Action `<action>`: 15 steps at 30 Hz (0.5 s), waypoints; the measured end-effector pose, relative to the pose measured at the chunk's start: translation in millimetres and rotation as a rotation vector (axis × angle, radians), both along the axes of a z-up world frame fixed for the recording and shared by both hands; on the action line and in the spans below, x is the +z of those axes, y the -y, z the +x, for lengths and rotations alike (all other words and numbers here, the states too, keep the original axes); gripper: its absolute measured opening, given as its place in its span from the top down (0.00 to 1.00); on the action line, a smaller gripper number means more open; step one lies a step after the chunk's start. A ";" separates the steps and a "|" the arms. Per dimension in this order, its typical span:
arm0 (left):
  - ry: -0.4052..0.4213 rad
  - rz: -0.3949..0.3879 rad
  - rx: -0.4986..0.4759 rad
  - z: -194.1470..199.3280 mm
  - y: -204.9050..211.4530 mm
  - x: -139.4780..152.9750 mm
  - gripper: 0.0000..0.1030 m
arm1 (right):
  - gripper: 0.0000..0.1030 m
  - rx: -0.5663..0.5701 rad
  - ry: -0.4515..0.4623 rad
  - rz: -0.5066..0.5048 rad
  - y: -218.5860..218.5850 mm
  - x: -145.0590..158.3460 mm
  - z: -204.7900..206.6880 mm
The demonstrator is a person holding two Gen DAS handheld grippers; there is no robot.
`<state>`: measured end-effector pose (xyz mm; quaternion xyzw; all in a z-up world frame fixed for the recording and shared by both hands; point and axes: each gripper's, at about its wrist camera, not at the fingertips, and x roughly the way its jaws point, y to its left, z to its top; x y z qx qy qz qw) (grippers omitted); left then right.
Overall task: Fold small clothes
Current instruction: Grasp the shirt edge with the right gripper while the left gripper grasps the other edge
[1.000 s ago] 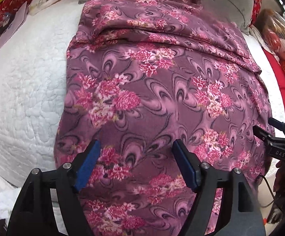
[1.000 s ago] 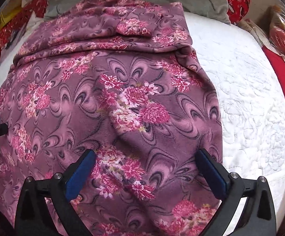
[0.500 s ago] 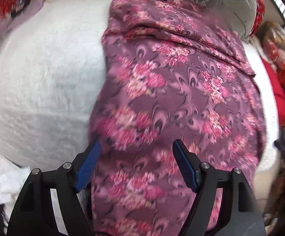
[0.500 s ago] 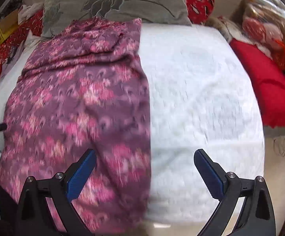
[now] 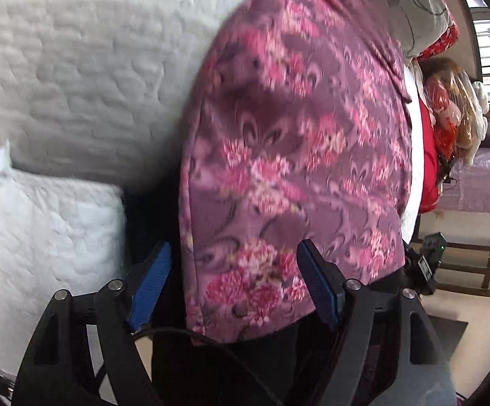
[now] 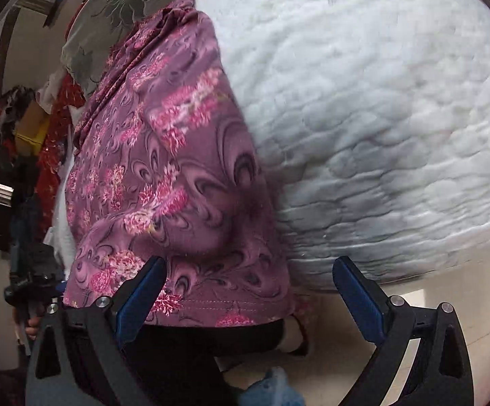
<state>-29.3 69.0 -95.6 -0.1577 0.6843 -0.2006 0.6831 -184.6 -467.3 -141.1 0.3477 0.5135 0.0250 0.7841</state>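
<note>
A purple garment with pink flowers (image 5: pixel 295 155) lies lengthwise on the white quilted bed (image 5: pixel 75 67), and its near hem hangs over the bed's front edge. In the left wrist view my left gripper (image 5: pixel 234 280) is open around the hem's left corner, its blue pads apart from the cloth. In the right wrist view the same garment (image 6: pixel 163 169) fills the left side. My right gripper (image 6: pixel 250 297) is open, with the hem's right corner between its fingers and nothing gripped. Each view shows the other gripper at its edge: right gripper (image 5: pixel 420 267), left gripper (image 6: pixel 31 284).
A grey flowered pillow (image 6: pixel 109 10) lies at the garment's far end, with red cushions (image 5: pixel 429 169) and plastic-wrapped things (image 5: pixel 454 101) beside the bed. A white quilt fold (image 5: pixel 42 237) hangs at the near left. Dark trousers (image 6: pixel 211 348) and a foot (image 6: pixel 295 338) stand below the hem.
Both grippers have moved apart and down, from above the garment's middle to its near hem corners. Each has rolled, tilting its view. Both stayed open.
</note>
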 end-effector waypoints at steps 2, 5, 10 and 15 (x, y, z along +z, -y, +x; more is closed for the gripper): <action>0.000 0.023 -0.006 -0.3 3.0 -2.6 0.27 | 0.03 0.019 0.019 0.028 -4.0 -4.4 1.3; -0.022 0.002 0.016 1.2 -0.1 -6.5 0.27 | 0.04 0.061 0.031 0.089 -10.7 -12.4 3.0; 0.015 0.026 0.026 -5.8 -6.9 1.9 0.57 | 0.87 0.091 0.050 0.225 -17.9 -27.4 2.1; 0.020 -0.116 0.070 -10.3 -21.9 19.9 0.98 | 0.94 0.152 0.161 0.194 -28.2 8.1 -1.8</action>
